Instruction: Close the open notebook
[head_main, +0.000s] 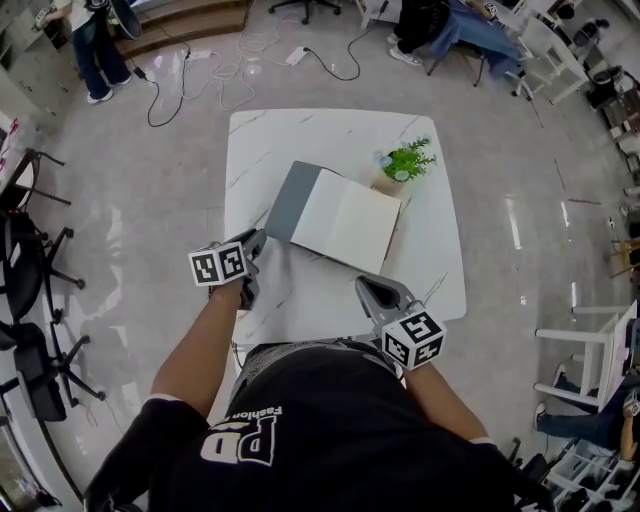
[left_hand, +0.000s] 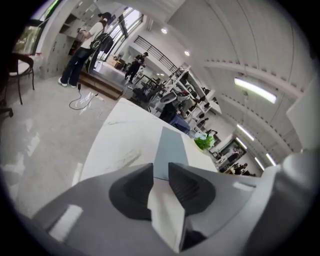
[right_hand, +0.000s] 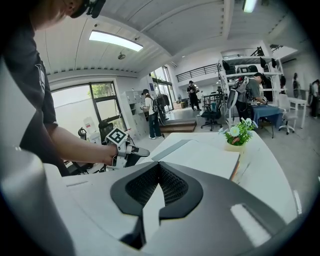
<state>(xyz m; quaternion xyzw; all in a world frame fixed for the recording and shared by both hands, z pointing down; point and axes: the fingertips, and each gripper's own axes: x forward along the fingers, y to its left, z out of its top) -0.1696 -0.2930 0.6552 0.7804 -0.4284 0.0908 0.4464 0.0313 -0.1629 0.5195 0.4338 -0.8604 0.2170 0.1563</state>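
Notebook open on table, plant at far rt corner; left tongs & right tongs nr front.

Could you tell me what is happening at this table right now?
A person stands at the white table with a hand-held gripper in each hand. The notebook lies open, its grey cover folded out to the left, beside a small potted plant. The left hand-held gripper, jaws slightly apart, points at the cover's near corner. The right hand-held gripper, jaws together, hovers short of the pages. Neither holds the notebook yet.

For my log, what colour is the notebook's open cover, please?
The cover is grey; head view shows it best.
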